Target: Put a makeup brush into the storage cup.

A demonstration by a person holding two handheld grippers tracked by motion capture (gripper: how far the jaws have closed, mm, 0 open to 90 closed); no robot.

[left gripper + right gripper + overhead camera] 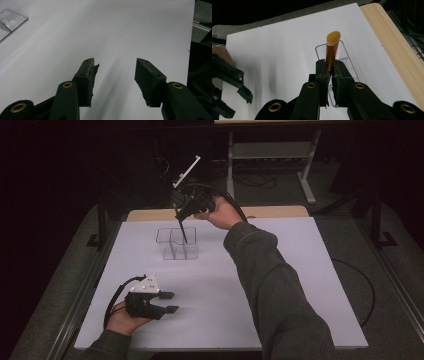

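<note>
Placement nearly done, high view: right gripper [186, 215] holds a dark brush [183, 231] slanting down into the clear organizer [176, 244] at the far middle of the table [280, 285], release and withdrawal left by my judgement; left gripper [169, 302] rests near the front edge, well apart, jaws spread on nothing. Left gripper view: spread pads [88, 80] over bare table, organizer corner [11, 21] at upper left. Right gripper view: jaws pinch the brush's gold ferrule [330, 56], orange tuft [333, 38] pointing away over the organizer [344, 60], colours the high view leaves dark.
</note>
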